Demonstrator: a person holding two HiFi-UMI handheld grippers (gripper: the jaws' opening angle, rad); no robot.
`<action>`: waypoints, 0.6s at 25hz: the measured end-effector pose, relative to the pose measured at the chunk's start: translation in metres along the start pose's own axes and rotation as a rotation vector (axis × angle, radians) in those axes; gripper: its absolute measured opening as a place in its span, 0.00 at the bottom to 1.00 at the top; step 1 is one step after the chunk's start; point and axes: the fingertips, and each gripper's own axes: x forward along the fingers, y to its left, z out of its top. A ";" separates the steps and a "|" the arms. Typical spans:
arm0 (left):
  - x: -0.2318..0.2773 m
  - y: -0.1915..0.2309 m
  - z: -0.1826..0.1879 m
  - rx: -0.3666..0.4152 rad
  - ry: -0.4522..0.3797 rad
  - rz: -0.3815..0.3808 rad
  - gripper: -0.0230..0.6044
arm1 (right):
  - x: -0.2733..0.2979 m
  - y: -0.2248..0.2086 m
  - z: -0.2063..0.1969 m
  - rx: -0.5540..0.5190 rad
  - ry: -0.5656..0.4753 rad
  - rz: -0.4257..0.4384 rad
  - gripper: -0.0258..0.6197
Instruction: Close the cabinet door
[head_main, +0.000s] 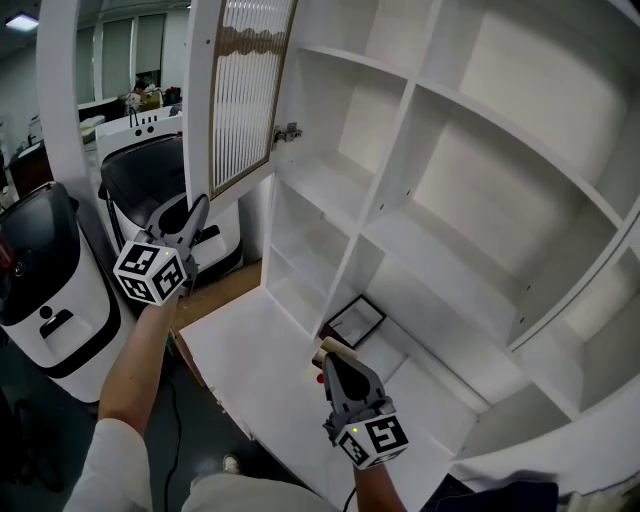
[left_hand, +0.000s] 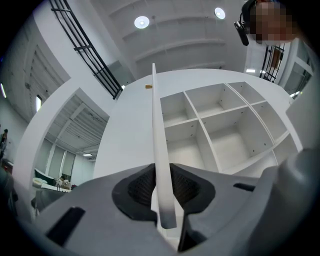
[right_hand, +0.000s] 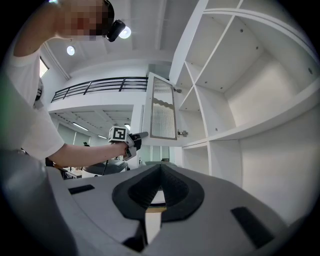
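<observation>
The white cabinet door (head_main: 245, 90), with its ribbed glass panel, stands open at the cabinet's left side. My left gripper (head_main: 197, 212) is at the door's lower free corner. In the left gripper view the door's thin white edge (left_hand: 157, 135) runs between the jaws of this gripper (left_hand: 165, 186), and both dark pads press on it. In the right gripper view the door (right_hand: 163, 107) hangs open with the left gripper (right_hand: 141, 135) at its corner. My right gripper (head_main: 335, 362) is low in front of the bottom shelf, its jaws (right_hand: 160, 170) shut with nothing held.
The white cabinet (head_main: 480, 200) has open, empty compartments and a hinge (head_main: 289, 132) at the door's inner side. A black-framed picture (head_main: 352, 322) lies on the lower shelf, and a small beige block (head_main: 332, 346) sits by the right gripper's tip. White and black machines (head_main: 45, 290) stand at left.
</observation>
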 end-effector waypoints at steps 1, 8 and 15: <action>0.001 -0.007 0.000 0.004 0.003 0.001 0.16 | -0.005 -0.003 0.001 0.000 -0.001 -0.001 0.03; 0.015 -0.066 -0.002 0.028 0.006 -0.015 0.19 | -0.044 -0.026 0.006 0.001 -0.007 -0.028 0.03; 0.046 -0.135 -0.010 0.086 0.026 -0.046 0.26 | -0.082 -0.052 0.006 0.002 -0.011 -0.071 0.03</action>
